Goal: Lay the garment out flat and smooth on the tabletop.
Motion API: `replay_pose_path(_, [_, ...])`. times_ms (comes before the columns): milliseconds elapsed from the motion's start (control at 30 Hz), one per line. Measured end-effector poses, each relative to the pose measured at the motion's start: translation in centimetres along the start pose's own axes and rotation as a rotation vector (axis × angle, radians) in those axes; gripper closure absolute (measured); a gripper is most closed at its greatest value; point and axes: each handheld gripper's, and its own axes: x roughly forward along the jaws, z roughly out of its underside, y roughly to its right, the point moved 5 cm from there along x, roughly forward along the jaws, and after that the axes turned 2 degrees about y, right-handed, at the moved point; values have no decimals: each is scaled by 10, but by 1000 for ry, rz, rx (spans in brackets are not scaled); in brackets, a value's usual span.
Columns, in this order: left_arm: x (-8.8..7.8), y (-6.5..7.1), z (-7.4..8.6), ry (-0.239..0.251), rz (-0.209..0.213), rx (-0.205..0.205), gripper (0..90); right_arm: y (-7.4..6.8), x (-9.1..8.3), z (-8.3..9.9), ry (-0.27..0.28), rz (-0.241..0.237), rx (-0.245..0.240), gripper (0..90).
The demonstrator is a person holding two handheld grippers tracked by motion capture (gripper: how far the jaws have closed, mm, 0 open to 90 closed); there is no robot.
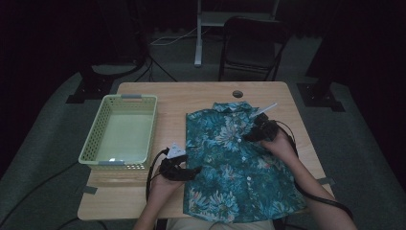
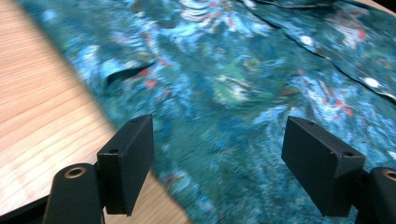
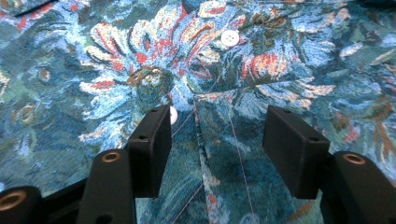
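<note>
The shirt [image 1: 239,163] lies flat on the table [image 1: 191,93], collar away from the person. Both grippers' jaws stand apart, empty: left gripper [image 1: 194,172] at its near-left edge, right gripper [image 1: 249,136] over the placket.

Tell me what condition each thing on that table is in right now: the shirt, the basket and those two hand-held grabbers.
Floral shirt: lying flat on the table, front up, buttoned, sleeves folded in.
Green basket: upright, empty, left of the shirt.
Left gripper: fingers open, at the shirt's left edge, nothing pinched.
Right gripper: fingers open over a folded flap of cloth, not pressing it.
</note>
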Motion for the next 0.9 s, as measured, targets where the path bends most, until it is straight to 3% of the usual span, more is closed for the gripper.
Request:
replay_pose_path(33, [-2, -1, 1, 21, -14, -7, 216, 0, 1, 0, -6, 3, -1, 420])
replay_pose_path(233, [-5, 1, 6, 24, -26, 1, 206, 1, 9, 2, -25, 13, -13, 431])
replay_pose_path(533, [-6, 3, 12, 7, -40, 17, 206, 0, 16, 3, -47, 49, -46, 513])
replay_pose_path(900, [-1, 6, 13, -46, -40, 58, 206, 6, 14, 4, -36, 87, -47, 775])
